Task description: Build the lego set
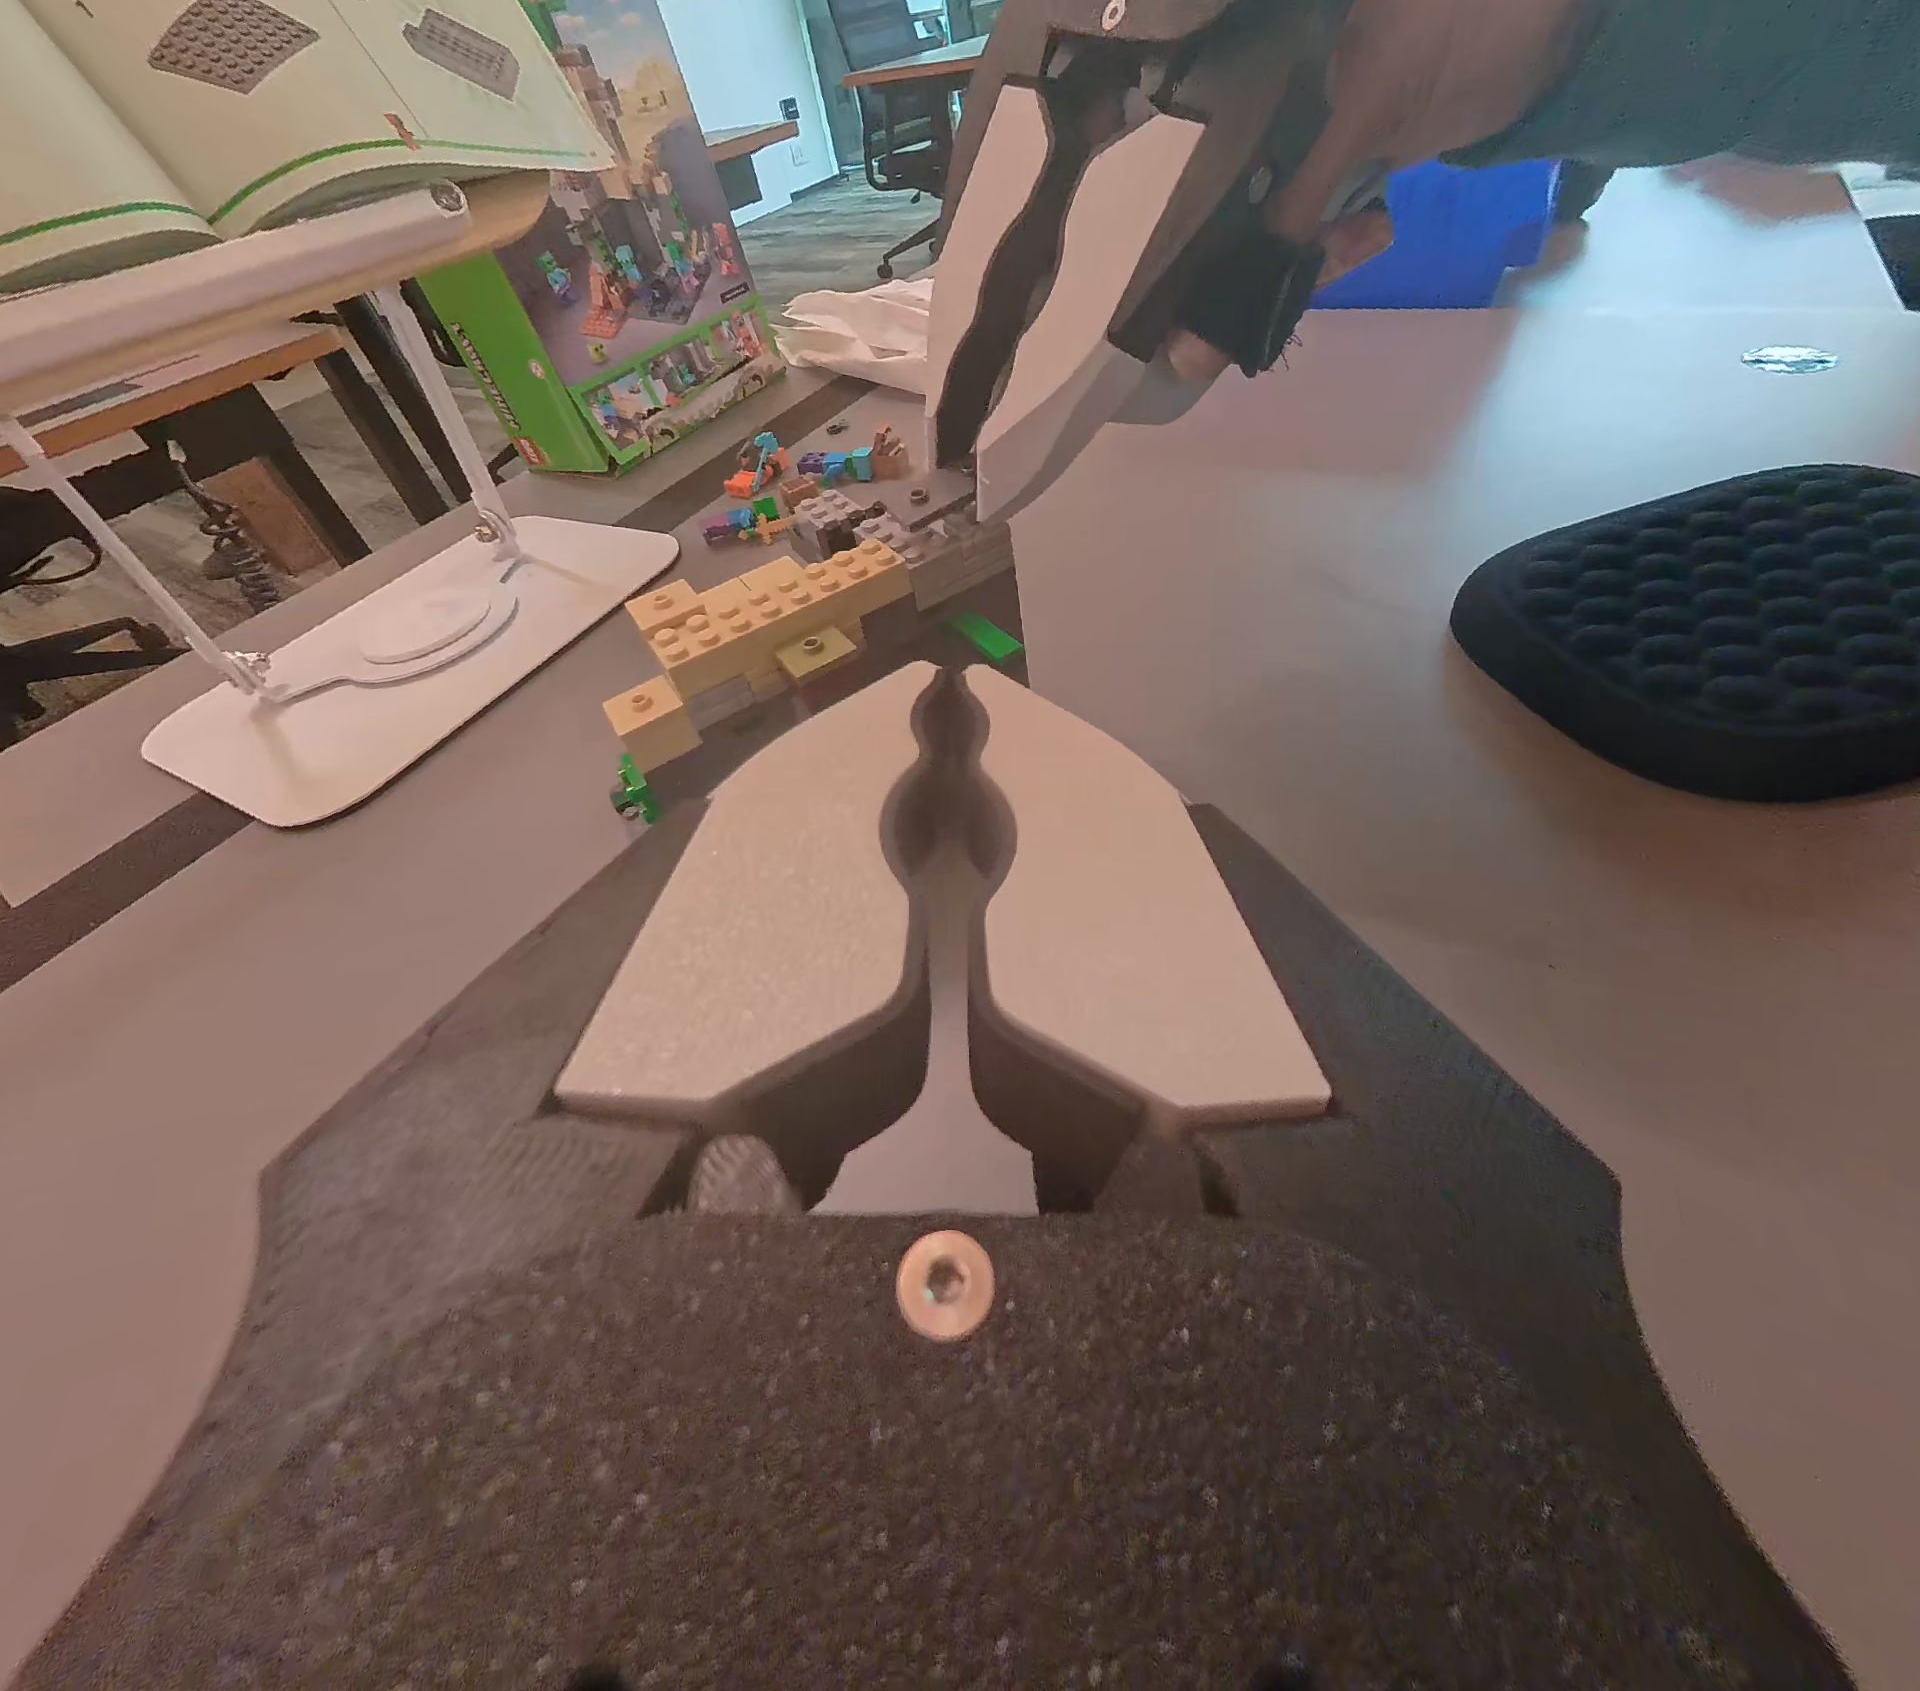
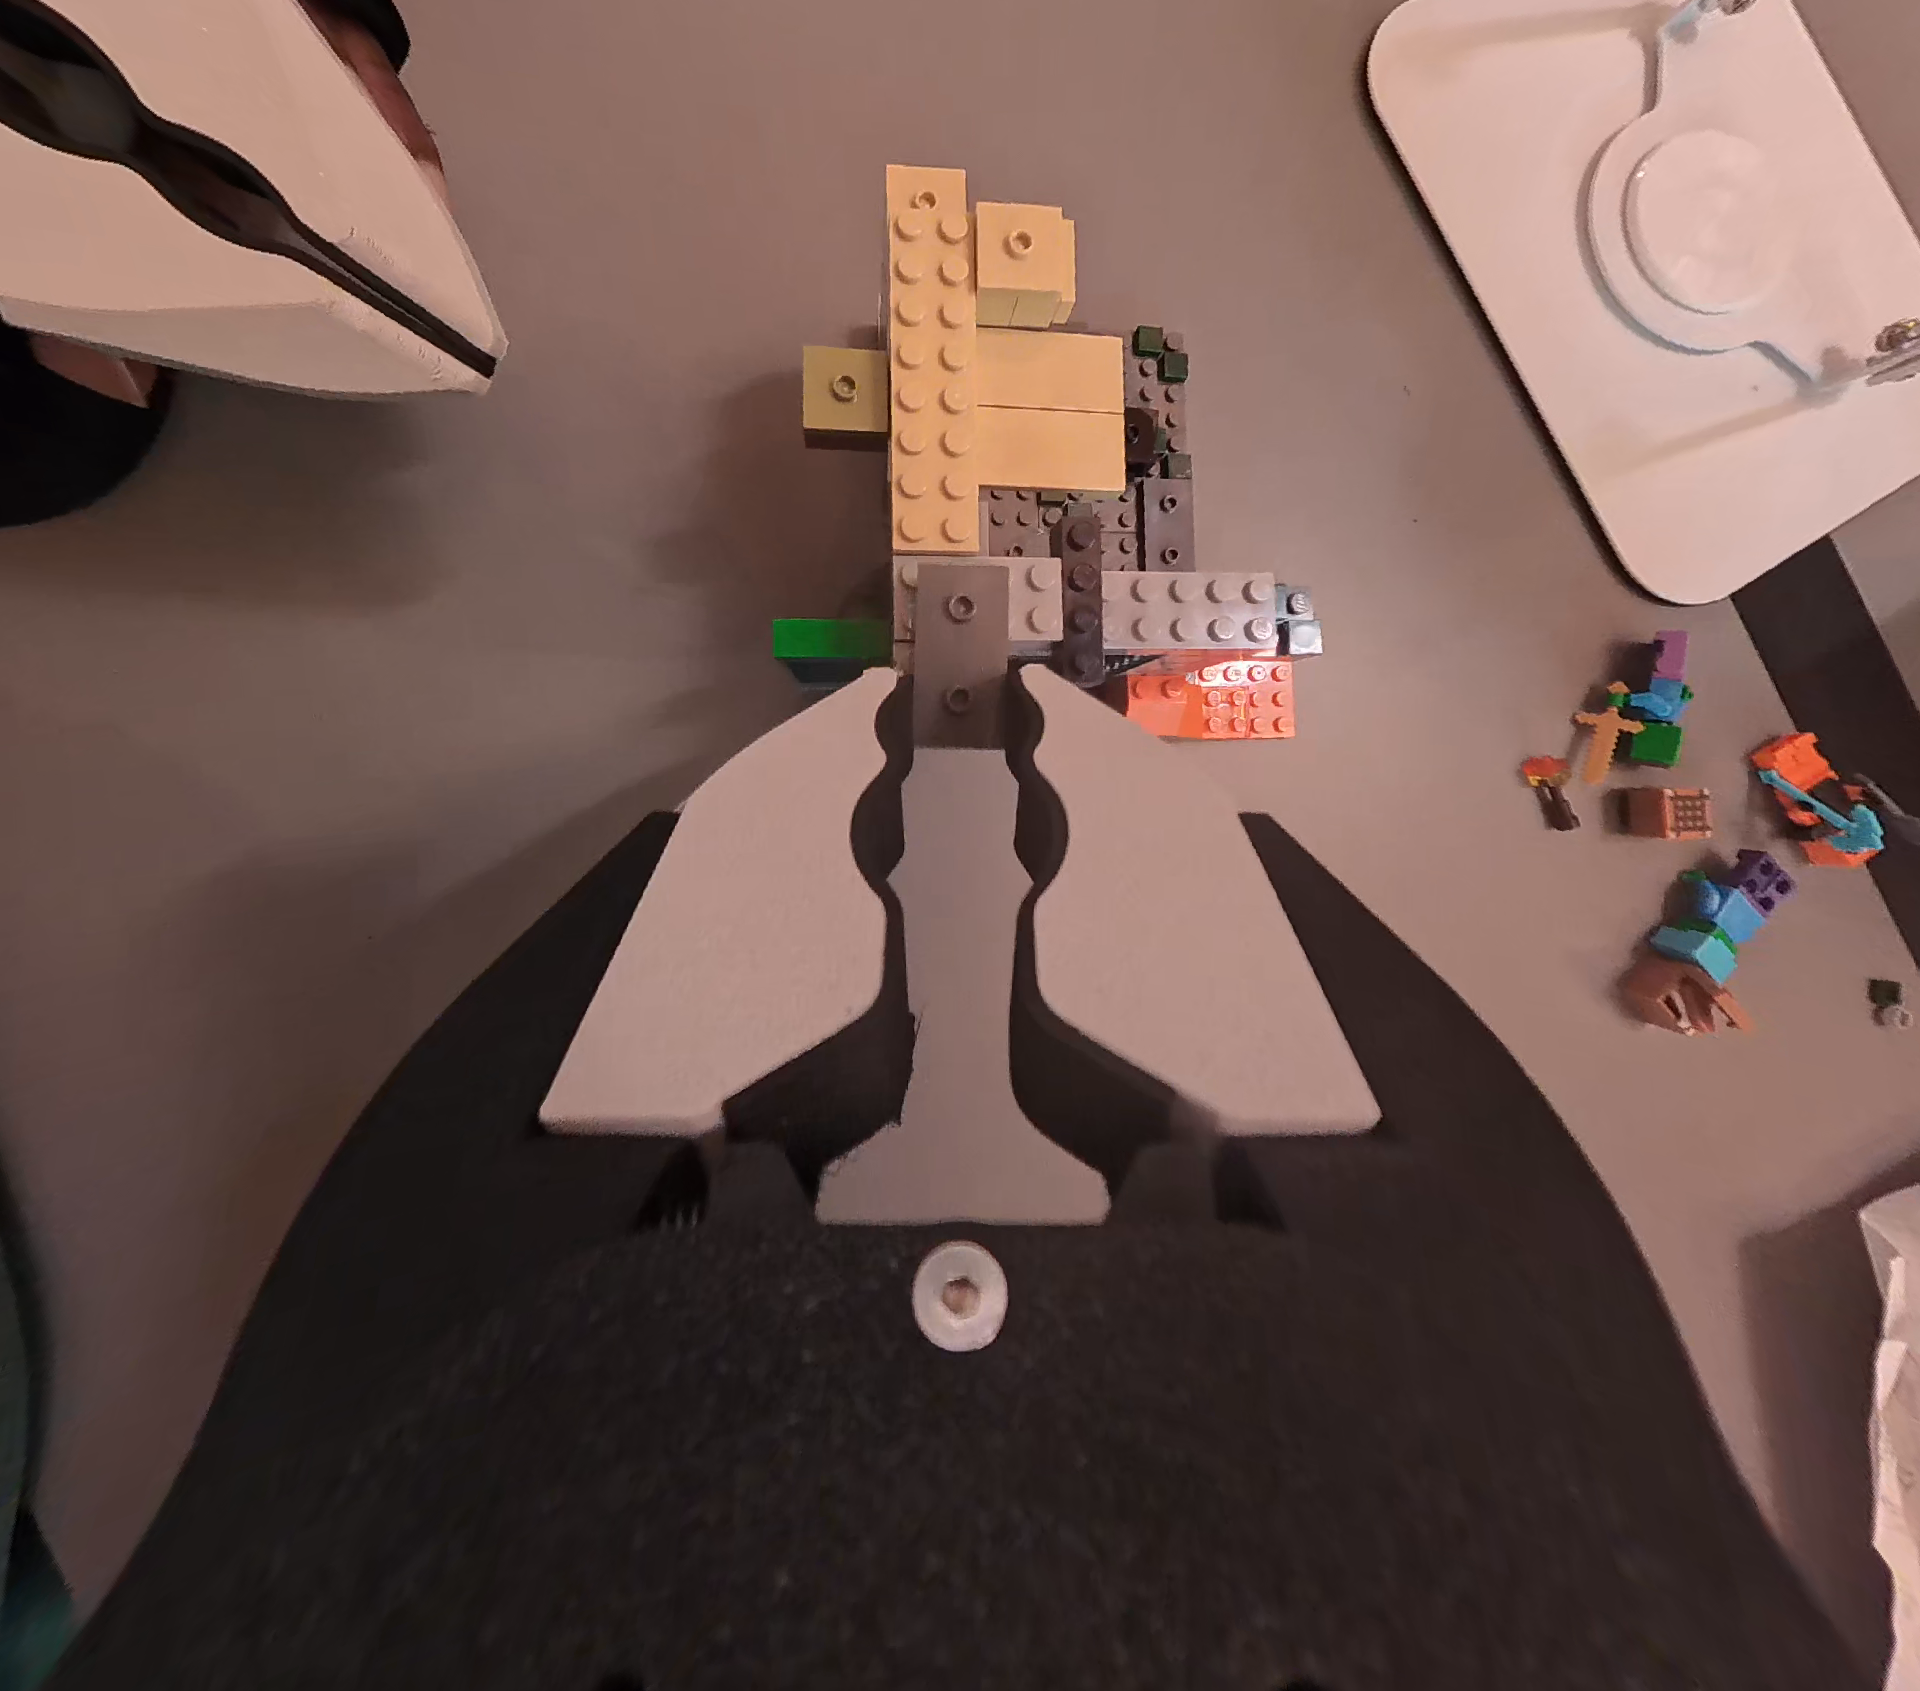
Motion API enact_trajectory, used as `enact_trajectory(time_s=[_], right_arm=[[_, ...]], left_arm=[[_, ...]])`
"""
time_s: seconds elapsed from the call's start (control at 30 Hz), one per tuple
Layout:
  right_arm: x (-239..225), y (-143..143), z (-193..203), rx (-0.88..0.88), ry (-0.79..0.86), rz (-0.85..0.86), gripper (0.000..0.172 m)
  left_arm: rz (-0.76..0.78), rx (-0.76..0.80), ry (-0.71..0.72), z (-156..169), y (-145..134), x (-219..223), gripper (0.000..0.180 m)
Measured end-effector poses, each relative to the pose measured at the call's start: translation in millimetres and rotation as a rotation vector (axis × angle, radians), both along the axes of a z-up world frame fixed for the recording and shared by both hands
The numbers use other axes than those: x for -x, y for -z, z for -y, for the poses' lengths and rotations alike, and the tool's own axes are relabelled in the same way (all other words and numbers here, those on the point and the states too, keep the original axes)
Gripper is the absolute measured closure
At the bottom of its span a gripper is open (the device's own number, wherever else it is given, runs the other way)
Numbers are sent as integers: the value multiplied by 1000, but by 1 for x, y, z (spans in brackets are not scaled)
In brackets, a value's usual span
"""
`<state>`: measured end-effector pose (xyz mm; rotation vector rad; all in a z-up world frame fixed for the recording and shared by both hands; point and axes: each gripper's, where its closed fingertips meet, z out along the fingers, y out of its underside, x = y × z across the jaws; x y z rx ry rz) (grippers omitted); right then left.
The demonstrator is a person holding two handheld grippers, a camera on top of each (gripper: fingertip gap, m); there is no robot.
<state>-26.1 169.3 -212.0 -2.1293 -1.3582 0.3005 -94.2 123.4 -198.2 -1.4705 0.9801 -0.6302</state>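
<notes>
Right tongs clamp a dark grey plate atop the brick model; left tongs clenched, bare.

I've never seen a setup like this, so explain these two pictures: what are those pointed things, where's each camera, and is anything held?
They are two hand-held claws, each with a camera looking along its fingers. The left claw is shut on nothing, beside a brick model on a grey table. The right claw, seen from above in its own picture, grips a dark grey flat plate over the model's grey end. Nearby: loose coloured pieces, a white stand base, an instruction booklet, the set's box.
</notes>
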Motion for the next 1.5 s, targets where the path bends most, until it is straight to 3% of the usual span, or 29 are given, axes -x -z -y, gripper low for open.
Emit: enact_trajectory(time_s=[1.03, 1.3, 1.5], right_arm=[[5, 7, 0, 44, 10, 43, 153], [7, -11, -2, 52, 18, -57, 154], [13, 0, -3, 119, 8, -41, 157]], left_arm=[[-9, 16, 18, 3, 1, 0, 180], [-12, 18, 24, 3, 3, 0, 180], [-20, 9, 23, 3, 2, 0, 180]])
